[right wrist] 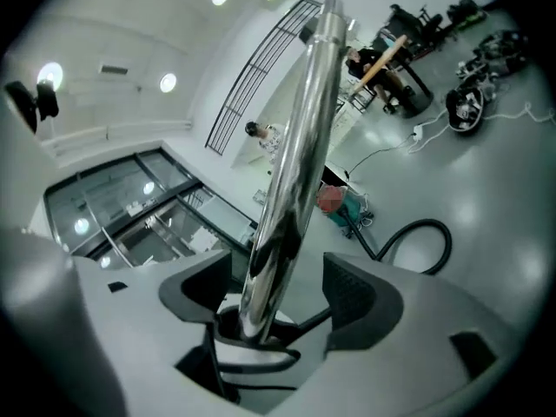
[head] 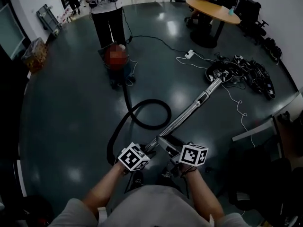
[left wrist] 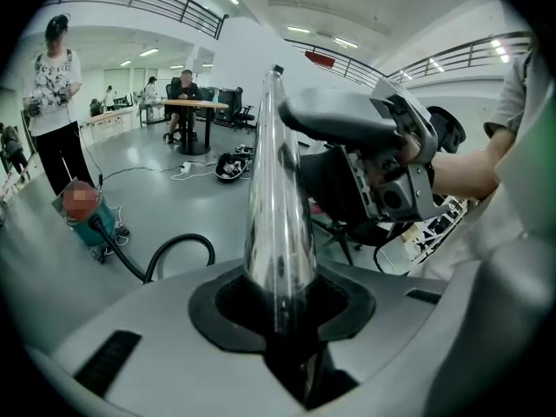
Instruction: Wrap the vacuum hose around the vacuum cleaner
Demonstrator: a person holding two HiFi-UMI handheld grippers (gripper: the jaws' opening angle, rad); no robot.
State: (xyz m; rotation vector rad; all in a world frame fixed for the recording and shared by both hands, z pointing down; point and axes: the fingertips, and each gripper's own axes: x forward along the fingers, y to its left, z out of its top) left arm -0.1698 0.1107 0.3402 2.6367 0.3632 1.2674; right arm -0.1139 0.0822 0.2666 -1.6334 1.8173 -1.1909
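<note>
Dark grey floor (head: 71, 126) carries everything, and on it the task looks barely begun. The vacuum (head: 124, 72) stands toward the floor's far left, at a standing person's (head: 106, 13) feet, with no hose round it. The black hose (head: 152, 100) runs from it across the floor in one open loop toward the near edge, so I judge that all the wrapping is left to do. The chrome wand (head: 189, 111) slants from the grippers out to a cable tangle (head: 251, 74) at the far right.

Only the head view shows that whole layout, but the jaws cannot be read there. The left gripper view shows the left gripper (left wrist: 280, 307) clamped on the wand. The right gripper view shows the right gripper (right wrist: 278, 298) spread wide, the wand standing between its pads without being pinched.
</note>
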